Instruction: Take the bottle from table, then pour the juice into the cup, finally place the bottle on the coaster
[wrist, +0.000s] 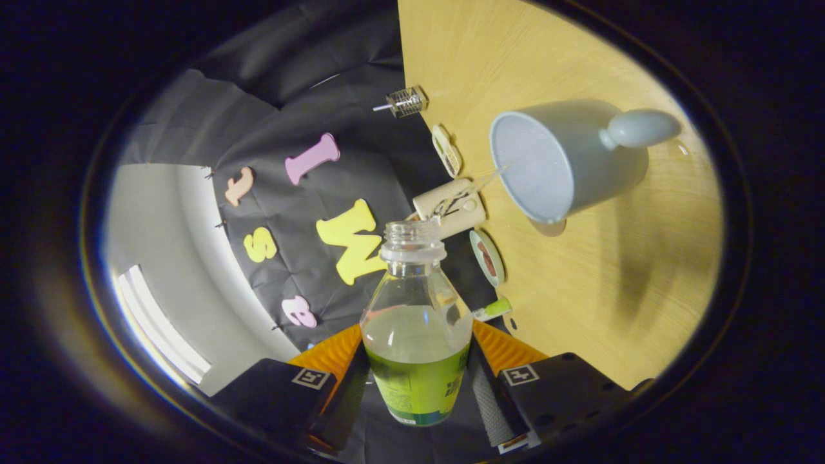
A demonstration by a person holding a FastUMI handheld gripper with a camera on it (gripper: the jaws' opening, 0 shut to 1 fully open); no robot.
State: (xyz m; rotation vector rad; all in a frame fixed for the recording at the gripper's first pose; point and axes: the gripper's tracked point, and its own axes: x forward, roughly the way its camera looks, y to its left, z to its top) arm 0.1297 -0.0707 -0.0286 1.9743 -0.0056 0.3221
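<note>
Gripper (417,380): fingers clamped on the bottle's labelled body, one on each side.
Bottle (416,335): uncapped, held between the fingers, neck pointing ahead toward the cup; rolled over with the gripper, judging by the tipped table.
Reason for hold: tilt brings the mouth toward the cup's opening for pouring.
Juice: pools in the lower body, not yet at the neck.
Cup (567,158): on the table (644,270), beyond the fingers to the right, apart from the bottle mouth.
Coaster: cannot identify among the small items at the table edge.
</note>
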